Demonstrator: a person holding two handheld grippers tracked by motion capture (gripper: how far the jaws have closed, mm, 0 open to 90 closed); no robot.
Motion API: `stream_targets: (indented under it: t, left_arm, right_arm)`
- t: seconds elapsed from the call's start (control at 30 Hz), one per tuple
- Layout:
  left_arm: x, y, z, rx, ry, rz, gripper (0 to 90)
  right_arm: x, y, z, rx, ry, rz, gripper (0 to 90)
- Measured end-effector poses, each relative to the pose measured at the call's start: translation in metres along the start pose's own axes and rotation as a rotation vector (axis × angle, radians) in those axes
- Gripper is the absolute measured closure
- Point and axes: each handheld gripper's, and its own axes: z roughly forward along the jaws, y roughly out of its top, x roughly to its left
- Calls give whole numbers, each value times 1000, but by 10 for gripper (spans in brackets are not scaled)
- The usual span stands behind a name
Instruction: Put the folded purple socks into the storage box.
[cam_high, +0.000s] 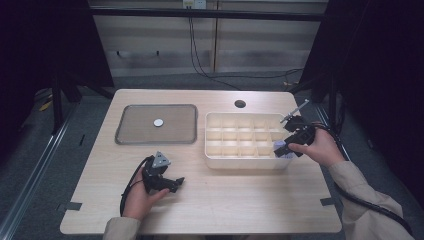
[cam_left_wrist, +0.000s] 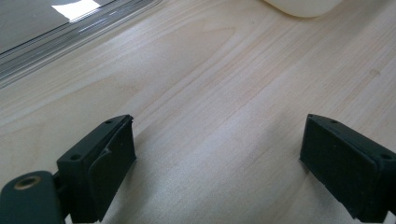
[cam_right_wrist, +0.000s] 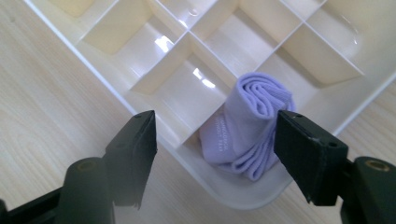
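The left hand-held gripper (cam_high: 176, 183) lies nearest the camera, low over the pale wooden worktop (cam_high: 215, 205) near its front edge, held in the person's left hand (cam_high: 140, 197); its jaws stand wide apart with nothing but bare wood between them.

By size, the worktop comes first, then the grey metal tray (cam_high: 135, 131) toward the back-left corner, then the cream plastic divided organiser box (cam_right_wrist: 140, 84) toward the right edge. The right hand-held gripper (cam_right_wrist: 215, 154) hangs over the box's front-right corner, jaws spread and not pressing anything.

The rolled lilac sock (cam_right_wrist: 250, 123) stands in the front-right corner compartment of the box, directly ahead of and below the right hand-held gripper, between the lines of its two jaws but clear of both pads. Its long axis runs roughly upright, leaning a little, rolled end up. The right hand is much the nearer one. Smallest is the small round white disc (cam_high: 158, 122) in the tray.
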Motion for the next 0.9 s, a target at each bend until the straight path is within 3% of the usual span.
stream_targets:
  t: [0.4,0.53,0.9]
  left_arm:
    - [0,0,0,0,-1,7,94]
    - [0,0,0,0,-1,7,94]
    - [0,0,0,-1,-1,5,94]
  right_arm:
    - [12,1,-1,2,25,-51,232]
    - [17,2,-2,11,35,-89,208]
    - [38,5,-1,18,67,-154,195]
